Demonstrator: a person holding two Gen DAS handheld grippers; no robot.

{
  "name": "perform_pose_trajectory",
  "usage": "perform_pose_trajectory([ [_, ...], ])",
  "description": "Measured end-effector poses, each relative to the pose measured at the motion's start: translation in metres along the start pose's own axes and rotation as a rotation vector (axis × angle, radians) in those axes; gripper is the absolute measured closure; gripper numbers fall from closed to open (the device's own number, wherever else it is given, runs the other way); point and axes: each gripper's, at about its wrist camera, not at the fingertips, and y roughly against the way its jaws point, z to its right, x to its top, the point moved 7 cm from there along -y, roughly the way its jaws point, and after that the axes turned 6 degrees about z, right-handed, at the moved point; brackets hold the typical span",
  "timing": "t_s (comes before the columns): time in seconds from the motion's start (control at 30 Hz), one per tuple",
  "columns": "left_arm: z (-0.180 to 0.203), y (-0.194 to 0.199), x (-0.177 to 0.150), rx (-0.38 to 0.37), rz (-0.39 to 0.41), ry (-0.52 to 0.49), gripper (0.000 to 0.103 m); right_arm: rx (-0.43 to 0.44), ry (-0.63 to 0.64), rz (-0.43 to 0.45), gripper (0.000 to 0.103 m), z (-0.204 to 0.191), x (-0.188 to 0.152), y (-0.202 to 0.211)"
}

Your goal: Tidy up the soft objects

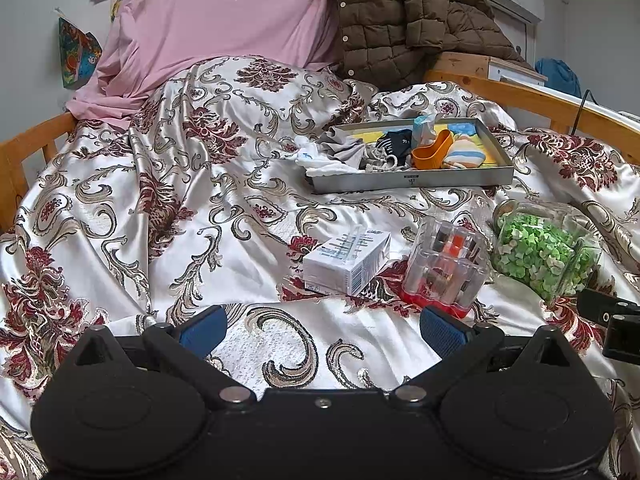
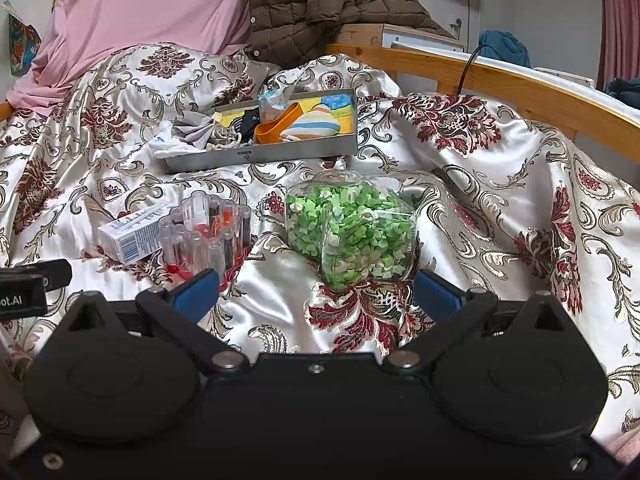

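A grey metal tray (image 1: 412, 181) (image 2: 260, 155) lies on the patterned bedspread and holds soft things: a grey cloth (image 1: 344, 148), a white cloth (image 1: 320, 162) hanging over its left rim, dark socks (image 1: 394, 142), a striped pouch (image 1: 466, 152) (image 2: 314, 122), an orange silicone piece (image 1: 432, 152) and a tissue pack (image 2: 274, 104). My left gripper (image 1: 322, 330) is open and empty, low over the bedspread in front of a white carton (image 1: 346, 260). My right gripper (image 2: 316, 292) is open and empty, just in front of a jar of green paper stars (image 2: 352, 228).
A clear plastic case with a red base (image 1: 444, 268) (image 2: 206, 232) stands between the carton and the jar (image 1: 544, 248). A pink pillow (image 1: 216, 24) and a brown quilted jacket (image 1: 412, 16) lie at the head. A wooden bed rail (image 2: 520, 88) runs along the right.
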Motion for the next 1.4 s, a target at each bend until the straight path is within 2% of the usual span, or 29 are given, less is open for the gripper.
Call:
perform_pose_trajectory([
  [1.4,-0.0045,0.0014,-0.0091,-0.003,-0.011,0.007,0.001,-0.001,0.003,-0.001,0.001,-0.0003,0.0001,-0.0002],
])
